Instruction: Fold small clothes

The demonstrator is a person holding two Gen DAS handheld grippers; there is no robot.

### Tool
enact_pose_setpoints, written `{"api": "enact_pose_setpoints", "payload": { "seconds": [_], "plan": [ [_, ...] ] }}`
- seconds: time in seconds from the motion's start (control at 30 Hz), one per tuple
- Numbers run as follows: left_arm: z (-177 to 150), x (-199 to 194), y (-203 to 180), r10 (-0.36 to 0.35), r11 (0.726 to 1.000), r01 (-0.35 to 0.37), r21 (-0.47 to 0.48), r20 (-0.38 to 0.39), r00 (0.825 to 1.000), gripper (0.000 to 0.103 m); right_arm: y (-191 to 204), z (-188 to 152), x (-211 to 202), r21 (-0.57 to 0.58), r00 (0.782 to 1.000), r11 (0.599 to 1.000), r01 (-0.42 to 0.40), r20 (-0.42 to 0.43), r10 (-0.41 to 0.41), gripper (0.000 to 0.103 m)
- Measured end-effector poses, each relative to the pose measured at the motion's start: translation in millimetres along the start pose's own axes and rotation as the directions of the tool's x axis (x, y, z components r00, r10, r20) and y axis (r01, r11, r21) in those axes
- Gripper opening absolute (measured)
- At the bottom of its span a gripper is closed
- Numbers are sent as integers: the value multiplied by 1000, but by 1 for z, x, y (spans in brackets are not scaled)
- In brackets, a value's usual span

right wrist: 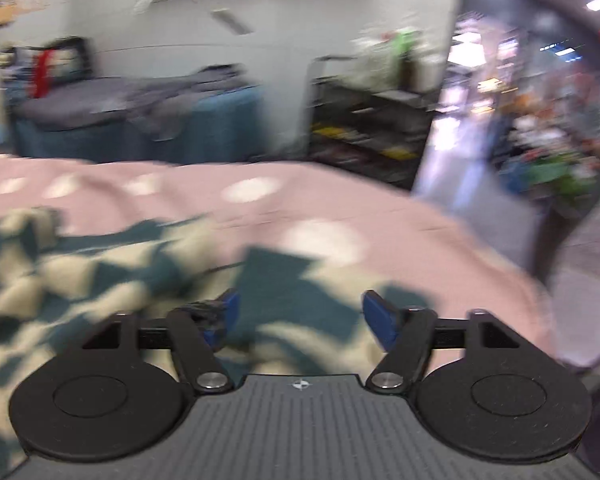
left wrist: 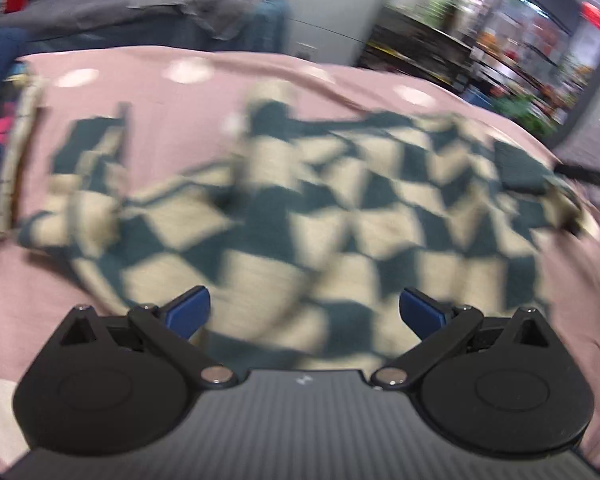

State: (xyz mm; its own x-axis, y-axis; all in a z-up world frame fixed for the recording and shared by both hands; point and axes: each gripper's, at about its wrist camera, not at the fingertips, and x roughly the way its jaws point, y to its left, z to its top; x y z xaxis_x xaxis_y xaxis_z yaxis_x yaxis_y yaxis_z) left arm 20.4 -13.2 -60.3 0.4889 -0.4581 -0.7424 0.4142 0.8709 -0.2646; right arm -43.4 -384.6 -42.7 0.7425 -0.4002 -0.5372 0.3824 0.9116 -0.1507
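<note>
Left tool (left wrist: 304, 308) nearest cam, jaws wide apart, empty, hovering over near edge of checkered garment (left wrist: 300, 216). Garment lies rumpled, spread on pink surface (left wrist: 160, 80), a strip trailing far left. Right tool (right wrist: 298, 316) also spread open, nothing held, over the garment's right end. Prob. pre-grasp step: next needs both tools closing on edges/corners.

Pink spotted cloth (left wrist: 180, 92), grey-draped blue table (right wrist: 140, 120), black shelving (right wrist: 364, 120) behind.
</note>
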Motion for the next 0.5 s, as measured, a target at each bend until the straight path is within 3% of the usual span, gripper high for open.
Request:
{"api": "enact_pose_setpoints", "payload": {
  "seconds": [0.13, 0.27, 0.33, 0.37, 0.4, 0.5],
  "plan": [
    [-11, 4, -28, -5, 999, 6, 40, -20, 1000, 103, -8, -12, 16, 43, 991, 999, -21, -128, 26, 103],
    [-14, -6, -30, 5, 998, -5, 65, 0, 1000, 103, -30, -25, 10, 191, 994, 981, 23, -108, -2, 103],
    [-15, -11, -25, -1, 999, 1, 41, 5, 1000, 103, -38, -30, 14, 288, 988, 954, -82, -105, 117, 103],
    [-13, -10, -23, -1, 1000, 1, 27, 3, 1000, 103, -38, -32, 18, 306, 977, 942, -135, -116, 178, 77],
    [-12, -10, -21, 2, 1000, -2, 18, 1, 1000, 103, -33, -30, 19, 303, 977, 942, -146, -108, 186, 45],
    [-10, -14, -18, 5, 1000, -5, 16, 7, 1000, 103, -17, -19, 0, 254, 970, 937, -240, 29, 241, 34]
  ]
}}
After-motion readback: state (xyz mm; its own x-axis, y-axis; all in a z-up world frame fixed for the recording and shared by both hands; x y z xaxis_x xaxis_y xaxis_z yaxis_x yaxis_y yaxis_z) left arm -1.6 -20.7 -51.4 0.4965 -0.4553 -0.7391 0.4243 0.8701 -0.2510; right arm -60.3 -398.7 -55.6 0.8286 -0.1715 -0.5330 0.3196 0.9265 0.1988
